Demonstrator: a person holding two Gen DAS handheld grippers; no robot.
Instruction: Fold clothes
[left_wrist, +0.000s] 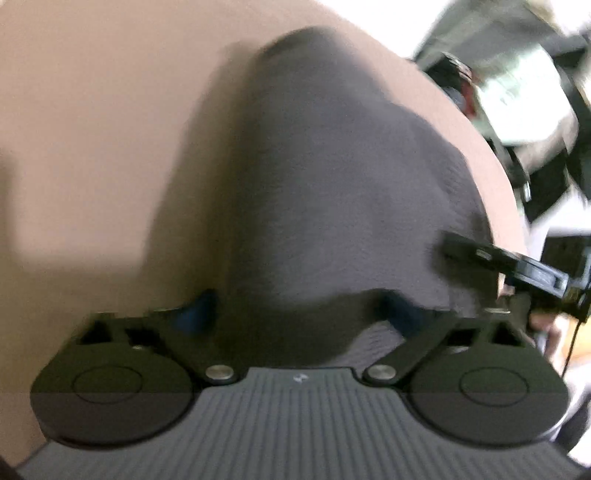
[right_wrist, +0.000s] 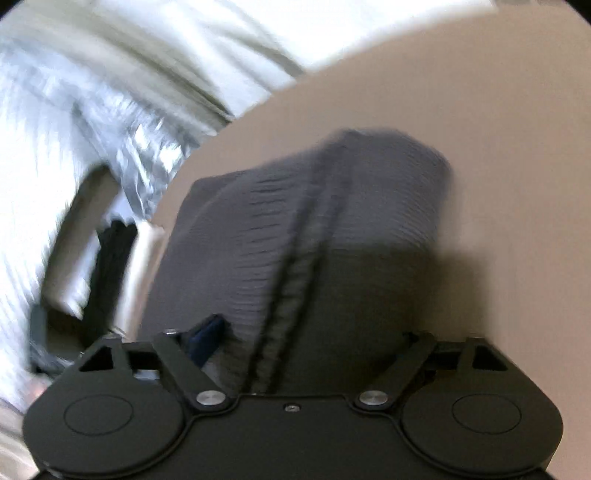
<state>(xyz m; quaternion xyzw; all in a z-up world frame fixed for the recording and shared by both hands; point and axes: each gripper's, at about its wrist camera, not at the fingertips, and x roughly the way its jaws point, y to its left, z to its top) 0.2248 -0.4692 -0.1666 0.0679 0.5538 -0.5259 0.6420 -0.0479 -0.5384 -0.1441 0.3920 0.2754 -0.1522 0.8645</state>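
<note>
Beige table, folded grey garment, both jaws apart

The folded dark grey garment is the one thing lying on the beige table, and it serves as the landmark. In the left wrist view, the tabletop left of the garment is bare and wide. Right of the garment only a narrow strip of table remains before the edge, and there the right gripper reaches in over the garment's right side. In the right wrist view, the table beyond and right of the garment lies open. Left of the garment the table edge runs close, with blurred clutter past it.
</note>
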